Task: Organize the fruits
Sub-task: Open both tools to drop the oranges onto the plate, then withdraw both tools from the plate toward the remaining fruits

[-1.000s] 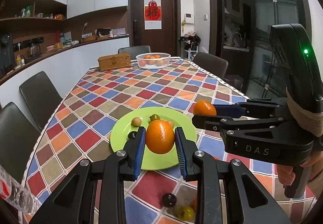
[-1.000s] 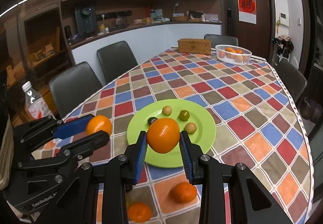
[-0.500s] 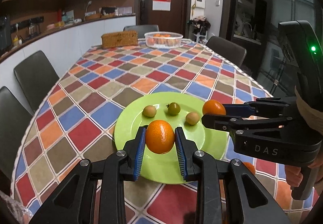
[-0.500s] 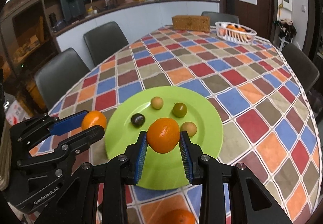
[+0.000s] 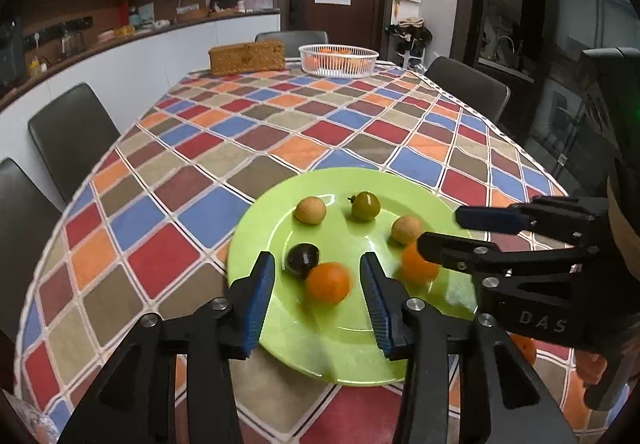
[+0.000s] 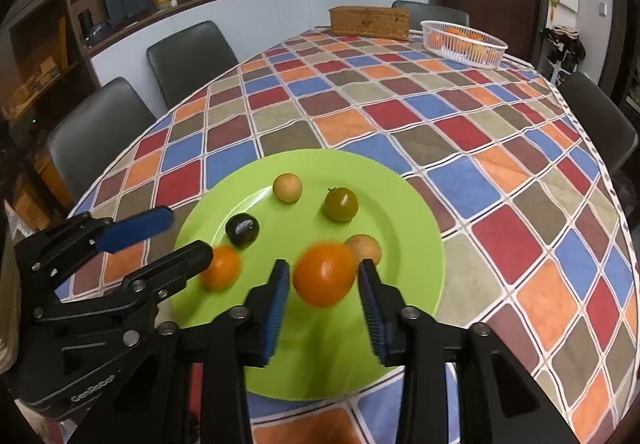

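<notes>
Jaws of both the left gripper (image 5: 318, 284) and right gripper (image 6: 323, 286) have just been opened; both oranges (image 5: 328, 282) (image 6: 324, 272) are released onto the green plate (image 5: 400, 358), so two fruits are placed.

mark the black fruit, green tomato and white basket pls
black fruit (image 6: 242, 230), right wrist view, centre of its dark skin
green tomato (image 6: 341, 204), right wrist view, middle of its body
white basket (image 5: 338, 62), left wrist view, front wall
</notes>
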Action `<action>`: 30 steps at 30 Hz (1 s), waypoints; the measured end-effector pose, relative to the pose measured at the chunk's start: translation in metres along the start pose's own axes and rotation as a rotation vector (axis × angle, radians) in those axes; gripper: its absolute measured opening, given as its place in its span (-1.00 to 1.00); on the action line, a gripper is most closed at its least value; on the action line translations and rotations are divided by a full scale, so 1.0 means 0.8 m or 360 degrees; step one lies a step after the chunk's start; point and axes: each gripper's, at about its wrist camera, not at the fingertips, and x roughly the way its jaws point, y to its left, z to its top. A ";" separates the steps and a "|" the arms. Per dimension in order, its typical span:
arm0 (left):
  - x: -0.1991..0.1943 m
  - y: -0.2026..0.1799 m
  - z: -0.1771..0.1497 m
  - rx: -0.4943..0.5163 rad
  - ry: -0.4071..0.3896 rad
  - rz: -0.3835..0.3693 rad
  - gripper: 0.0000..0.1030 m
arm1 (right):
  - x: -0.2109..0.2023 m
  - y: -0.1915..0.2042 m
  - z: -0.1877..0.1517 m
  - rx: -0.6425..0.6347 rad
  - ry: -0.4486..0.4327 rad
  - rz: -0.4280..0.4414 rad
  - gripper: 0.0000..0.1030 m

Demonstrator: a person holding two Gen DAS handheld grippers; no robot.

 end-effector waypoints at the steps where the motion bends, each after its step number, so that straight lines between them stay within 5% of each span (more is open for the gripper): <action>1: -0.004 0.000 -0.001 0.0009 -0.0010 0.0016 -0.16 | -0.003 0.000 -0.001 -0.0001 -0.0012 -0.0010 -0.11; 17: -0.121 -0.008 -0.018 -0.0056 -0.0184 0.0005 0.12 | -0.122 0.024 -0.030 -0.0086 -0.0300 -0.0020 -0.01; 30: -0.198 -0.038 -0.079 0.0028 -0.0261 0.0013 0.33 | -0.206 0.051 -0.088 -0.0114 -0.0481 -0.0045 0.19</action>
